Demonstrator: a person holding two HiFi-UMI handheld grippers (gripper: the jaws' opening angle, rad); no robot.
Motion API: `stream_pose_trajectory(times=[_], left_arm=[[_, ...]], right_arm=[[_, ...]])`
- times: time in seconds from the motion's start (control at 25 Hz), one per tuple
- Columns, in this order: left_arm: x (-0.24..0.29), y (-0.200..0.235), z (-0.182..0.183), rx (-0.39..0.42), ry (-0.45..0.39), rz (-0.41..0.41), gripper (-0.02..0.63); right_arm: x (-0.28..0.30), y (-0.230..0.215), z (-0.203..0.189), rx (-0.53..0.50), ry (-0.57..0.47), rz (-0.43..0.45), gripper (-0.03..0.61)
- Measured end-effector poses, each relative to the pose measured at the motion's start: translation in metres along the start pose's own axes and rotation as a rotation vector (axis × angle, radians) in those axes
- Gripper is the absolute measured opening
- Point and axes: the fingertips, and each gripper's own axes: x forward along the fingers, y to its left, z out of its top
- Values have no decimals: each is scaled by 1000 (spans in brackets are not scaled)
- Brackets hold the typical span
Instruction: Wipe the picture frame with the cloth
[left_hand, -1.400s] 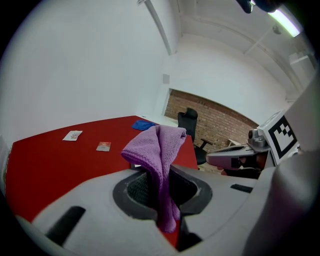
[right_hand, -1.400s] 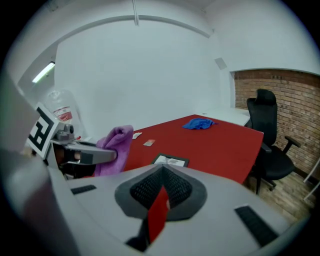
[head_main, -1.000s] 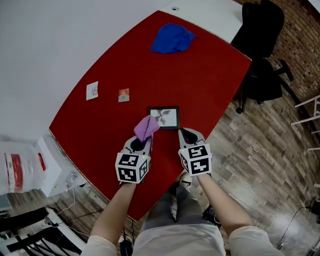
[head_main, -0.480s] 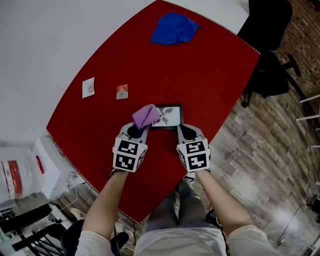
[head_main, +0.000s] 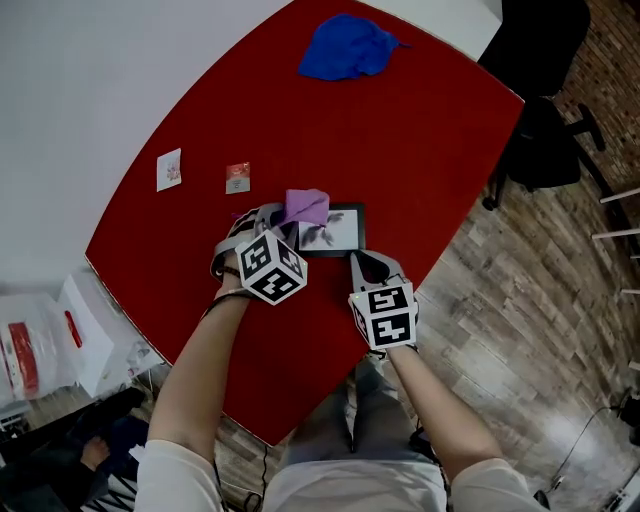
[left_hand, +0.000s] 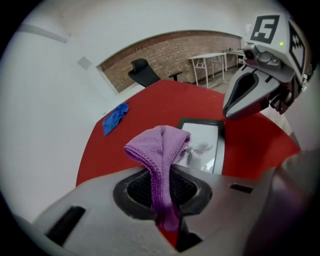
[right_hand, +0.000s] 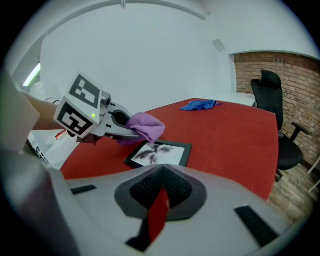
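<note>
A small black picture frame (head_main: 337, 230) with a flower print lies flat on the red table (head_main: 430, 150). My left gripper (head_main: 281, 215) is shut on a purple cloth (head_main: 305, 207), which bunches over the frame's far left corner. It is turned sideways, pointing right across the frame. In the left gripper view the cloth (left_hand: 161, 150) rises out of the jaws before the frame (left_hand: 206, 147). My right gripper (head_main: 361, 263) sits just short of the frame's near right corner, shut with nothing in it. In the right gripper view, the left gripper (right_hand: 120, 126) holds the cloth (right_hand: 146, 127) over the frame (right_hand: 161, 154).
A crumpled blue cloth (head_main: 346, 48) lies at the table's far end. Two small cards (head_main: 169, 170) (head_main: 238, 177) lie left of the frame. A black office chair (head_main: 545, 100) stands off the table's right side, above wooden floor. The near table edge runs below my forearms.
My left gripper has swung from pointing away from me to pointing right, carrying the purple cloth to the frame's far left corner. The right gripper has stayed by the frame's near right corner.
</note>
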Motion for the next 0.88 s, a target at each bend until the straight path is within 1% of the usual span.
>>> stream_pose_trajectory(times=[0.12,0.28,0.36,0.44,0.52,0.6,0.72,0.88], left_arm=[[11,-5,-1,42,36,-51,57],[11,-16,-4,67,59,-111,57],[6,-29,-5,95,71,-151,57],[-4,-47,-9,140,82,-186,57],[-16,-67,-16,177,89,-213,57],[-26,-87,-22,196,93,-232,57],[-35,-103,-29,188,95,-245,57],[-29,-92,-20,159,84,-233,57]], right_arm=[[-2,-1,-4,3,-1,2,3],[-3,1,-8,19,-4,13,3],[-5,1,-7,26,-10,15,3],[-5,1,-6,33,-17,18,3],[-4,3,-5,43,-22,22,3],[-3,6,-5,48,-26,27,3],[-2,11,-6,42,-27,36,3],[-3,11,-11,53,-21,32,3]])
